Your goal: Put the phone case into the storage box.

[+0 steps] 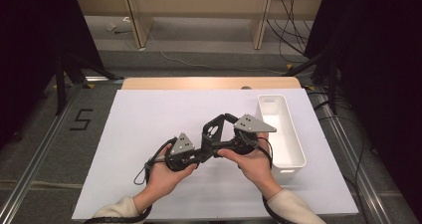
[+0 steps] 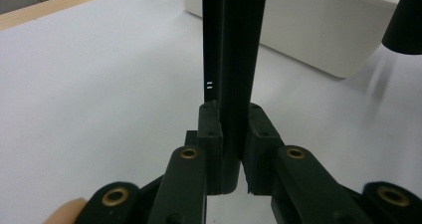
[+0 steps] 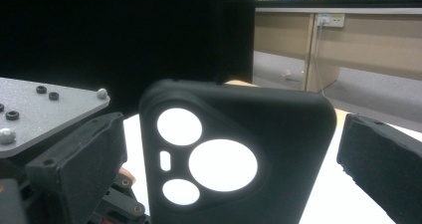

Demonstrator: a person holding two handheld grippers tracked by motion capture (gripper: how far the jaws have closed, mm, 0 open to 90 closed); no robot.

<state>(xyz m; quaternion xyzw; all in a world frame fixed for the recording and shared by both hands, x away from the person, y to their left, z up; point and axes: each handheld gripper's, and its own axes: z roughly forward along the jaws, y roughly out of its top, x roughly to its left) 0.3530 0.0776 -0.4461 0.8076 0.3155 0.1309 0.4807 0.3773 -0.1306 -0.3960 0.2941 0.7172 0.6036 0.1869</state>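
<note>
My left gripper clamps the case edge; case runs toward one o'clock between the right gripper's parted jaws.

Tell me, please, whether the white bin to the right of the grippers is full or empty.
Empty, as far as the high view shows: the white bin has a bare white interior, with the black phone case held outside it.
</note>
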